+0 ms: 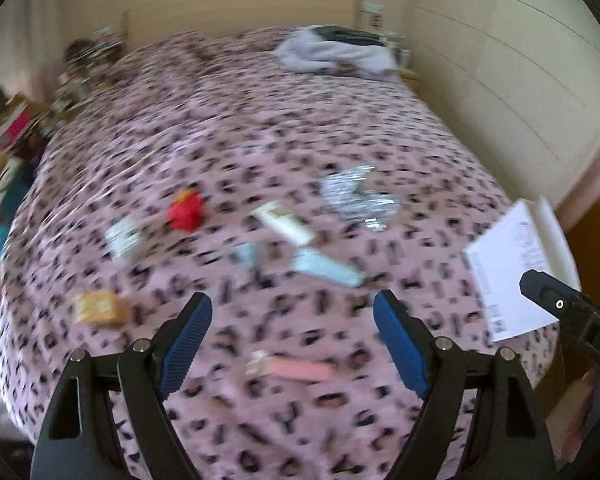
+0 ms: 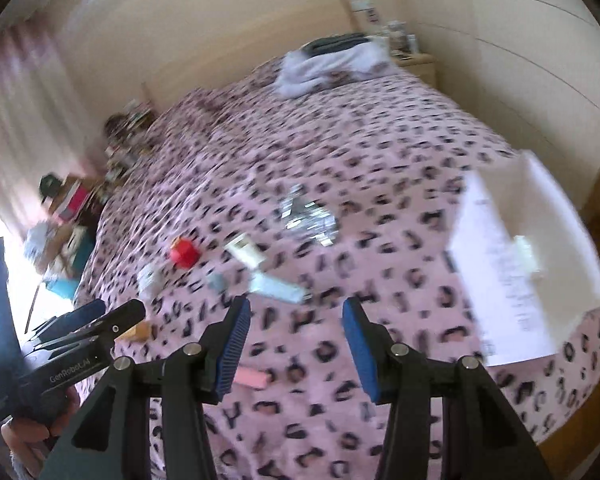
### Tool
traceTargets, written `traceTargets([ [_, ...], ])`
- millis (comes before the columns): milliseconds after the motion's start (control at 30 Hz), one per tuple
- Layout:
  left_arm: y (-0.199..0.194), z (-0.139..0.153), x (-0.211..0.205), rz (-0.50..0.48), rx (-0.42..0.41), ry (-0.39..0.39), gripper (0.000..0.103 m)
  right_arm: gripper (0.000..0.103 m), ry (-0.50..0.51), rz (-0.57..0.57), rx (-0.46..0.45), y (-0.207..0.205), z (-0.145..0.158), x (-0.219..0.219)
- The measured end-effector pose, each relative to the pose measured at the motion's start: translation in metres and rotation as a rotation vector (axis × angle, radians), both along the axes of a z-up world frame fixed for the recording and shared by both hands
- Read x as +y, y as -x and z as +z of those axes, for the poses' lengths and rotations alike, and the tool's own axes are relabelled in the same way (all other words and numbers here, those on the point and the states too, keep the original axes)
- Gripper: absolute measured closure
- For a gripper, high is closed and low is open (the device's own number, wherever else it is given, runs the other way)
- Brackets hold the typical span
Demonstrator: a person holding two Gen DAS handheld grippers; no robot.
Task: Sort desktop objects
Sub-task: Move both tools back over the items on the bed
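- Left gripper point(image 1: 292, 320): fingers wide apart, empty, aimed down at the bed point(image 1: 380, 128).
- Right gripper point(image 2: 296, 330): fingers part open, empty.
- Small items lie scattered, unsorted; pink tube point(image 1: 296, 368) nearest.

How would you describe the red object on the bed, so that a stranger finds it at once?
Start from the bed with the pink spotted cover. Small items lie scattered on its near half; the red object is on the left of this group, beside a white carton. It is the only bright red thing there, blocky with a yellow top.

Pink leopard-print bed point(image 1: 380, 128), red toy point(image 1: 185, 211), foil wrapper point(image 1: 358, 196), white paper point(image 1: 508, 268), small boxes
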State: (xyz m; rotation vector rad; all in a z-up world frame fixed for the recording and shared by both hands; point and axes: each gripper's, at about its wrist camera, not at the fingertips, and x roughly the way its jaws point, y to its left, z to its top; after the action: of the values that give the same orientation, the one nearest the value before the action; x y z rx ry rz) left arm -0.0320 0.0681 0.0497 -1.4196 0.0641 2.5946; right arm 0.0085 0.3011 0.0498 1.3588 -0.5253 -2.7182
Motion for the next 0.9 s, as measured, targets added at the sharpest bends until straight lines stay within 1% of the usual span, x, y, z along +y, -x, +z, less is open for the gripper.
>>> traceTargets([
  [133,-0.009,-0.01,-0.046,0.067,0.005,0.001,0.019,0.054,-0.015,0.073,-0.021,0.009,-0.014,-0.048],
  [267,-0.02,-0.025,-0.081,0.12,0.019,0.006,0.019,0.054,-0.034,0.11,-0.028,0.009,-0.026,-0.08],
  [467,-0.03,-0.061,-0.123,0.187,0.004,-0.01,0.019,0.054,-0.043,0.135,-0.036,0.007,-0.057,-0.118],
  [567,-0.026,-0.082,-0.147,0.23,-0.011,-0.004,0.019,0.054,-0.047,0.148,-0.041,0.01,-0.076,-0.136],
  [700,-0.013,-0.103,-0.178,0.293,-0.028,0.009,0.019,0.054,-0.083,0.167,-0.055,0.025,-0.095,-0.155],
  [800,-0.003,-0.113,-0.2,0.341,-0.041,-0.008,0.019,0.054,-0.077,0.178,-0.075,0.039,-0.108,-0.164],
  [900,0.005,-0.121,-0.213,0.36,-0.043,-0.004,0.019,0.054,-0.083,0.196,-0.091,0.048,-0.117,-0.169],
])
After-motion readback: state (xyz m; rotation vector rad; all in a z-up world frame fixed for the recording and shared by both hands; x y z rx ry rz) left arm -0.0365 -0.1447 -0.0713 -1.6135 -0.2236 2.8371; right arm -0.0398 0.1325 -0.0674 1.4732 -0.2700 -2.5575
